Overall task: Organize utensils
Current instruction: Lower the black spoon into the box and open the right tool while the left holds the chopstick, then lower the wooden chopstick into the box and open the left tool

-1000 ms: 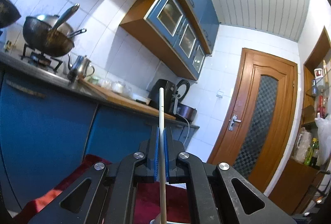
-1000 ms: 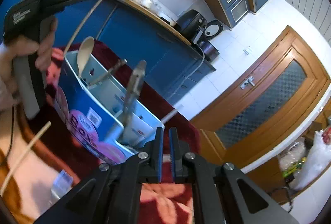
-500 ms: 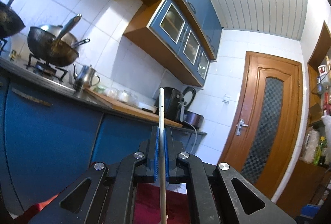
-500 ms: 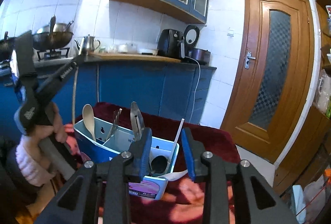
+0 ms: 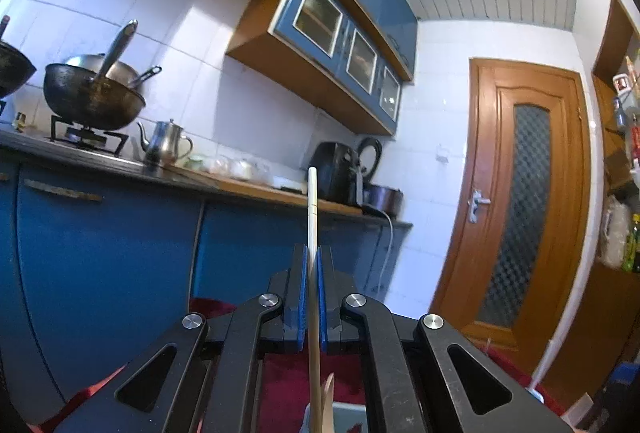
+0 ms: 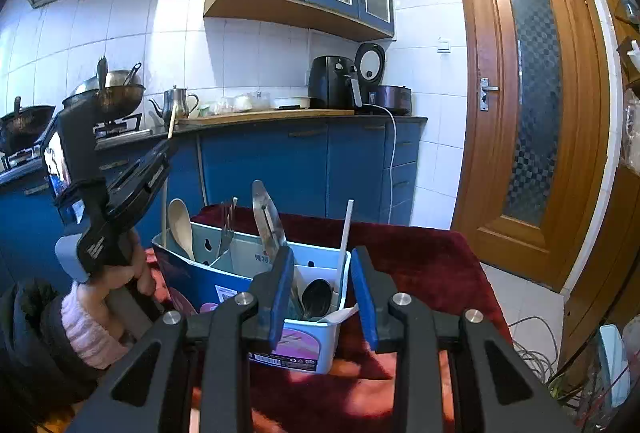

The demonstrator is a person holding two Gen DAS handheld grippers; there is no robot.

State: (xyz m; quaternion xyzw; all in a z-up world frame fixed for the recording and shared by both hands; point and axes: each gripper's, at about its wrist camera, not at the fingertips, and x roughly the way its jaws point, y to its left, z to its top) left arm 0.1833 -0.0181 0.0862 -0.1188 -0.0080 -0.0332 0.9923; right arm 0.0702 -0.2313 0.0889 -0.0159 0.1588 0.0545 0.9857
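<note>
Up in the left wrist view, the left gripper (image 5: 311,297) has its blue pads pressed together on a pale chopstick (image 5: 312,217), which runs straight out past the fingertips and also trails back below them. Ahead of it lies the kitchen counter with a wok (image 5: 93,101) and a kettle (image 5: 166,145), and off to its right a wooden door (image 5: 524,193).

From the right wrist view, the same left gripper (image 6: 158,159) shows at the left, held in a hand (image 6: 124,273) with a pink cuff, the chopstick (image 6: 165,193) passing through its closed jaws with its lower end at the far left corner of the box (image 6: 304,341).

The right gripper (image 6: 320,301) stands wide open and holds nothing. Just ahead of it, between its fingers, sits the blue and white box on a dark red cloth (image 6: 416,257) covering the surface. Inside the box, a wooden spoon (image 6: 181,229) leans in the far left compartment, a fork (image 6: 227,225) stands just right of it, a metal spatula (image 6: 269,221) tilts up in the middle, and a white stick (image 6: 345,237) rises at the right. A dark ladle (image 6: 317,298) lies in the nearest compartment, close to the gripper's left finger.
</note>
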